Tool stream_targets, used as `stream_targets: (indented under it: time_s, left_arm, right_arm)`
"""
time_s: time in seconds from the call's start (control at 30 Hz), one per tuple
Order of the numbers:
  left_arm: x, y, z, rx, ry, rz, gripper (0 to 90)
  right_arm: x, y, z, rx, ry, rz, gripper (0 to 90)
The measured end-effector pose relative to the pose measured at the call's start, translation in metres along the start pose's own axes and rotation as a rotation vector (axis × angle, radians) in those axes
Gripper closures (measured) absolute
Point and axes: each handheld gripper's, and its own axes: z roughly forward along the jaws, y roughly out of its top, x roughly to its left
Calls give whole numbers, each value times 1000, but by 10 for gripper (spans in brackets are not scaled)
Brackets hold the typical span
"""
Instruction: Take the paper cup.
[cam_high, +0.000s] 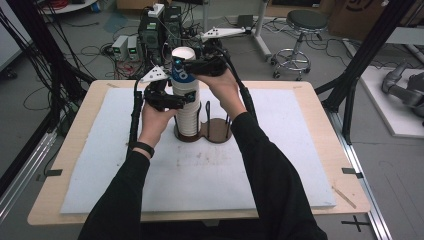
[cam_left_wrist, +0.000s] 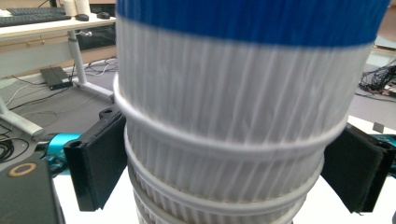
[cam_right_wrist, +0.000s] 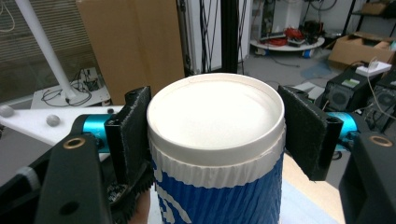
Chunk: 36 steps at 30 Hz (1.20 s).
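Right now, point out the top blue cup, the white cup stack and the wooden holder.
top blue cup (cam_right_wrist: 219, 200): right gripper view, on its blue ribbed wall.
white cup stack (cam_left_wrist: 224, 116): left gripper view, on a ribbed white side.
wooden holder (cam_high: 216, 131): high view, on its bare round base.

The high view is dim and evenly lit from overhead; the pale mat (cam_high: 250, 165) on the desk (cam_high: 75, 150) is the brightest area, and the dark sleeves (cam_high: 280, 185) lose detail. Straight frame bars bow near the left and right edges. In the left gripper view, the ribbed cup stack (cam_left_wrist: 233, 107) is soft and slightly blurred at close range. In the right gripper view, the white cup base (cam_right_wrist: 215, 116) is bright, and the background stays fairly sharp.
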Motion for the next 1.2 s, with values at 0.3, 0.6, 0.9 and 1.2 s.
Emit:
stream_targets:
  time_s: [0.3,0.6,0.9,1.2]
  left_arm:
    - [0,0,0,1,1,-2,111]
    - [0,0,0,3,0,0,111]
    - [0,0,1,-1,2,-5,111]
    - [0,1,1,3,3,-4,111]
  right_arm:
    - [4,12,-7,-34,2,-15,304]
    - [14,37,-21,-98,1,-50,304]
    - [27,58,-32,-142,4,-90,304]
    - [33,66,-55,-171,31,-115,304]
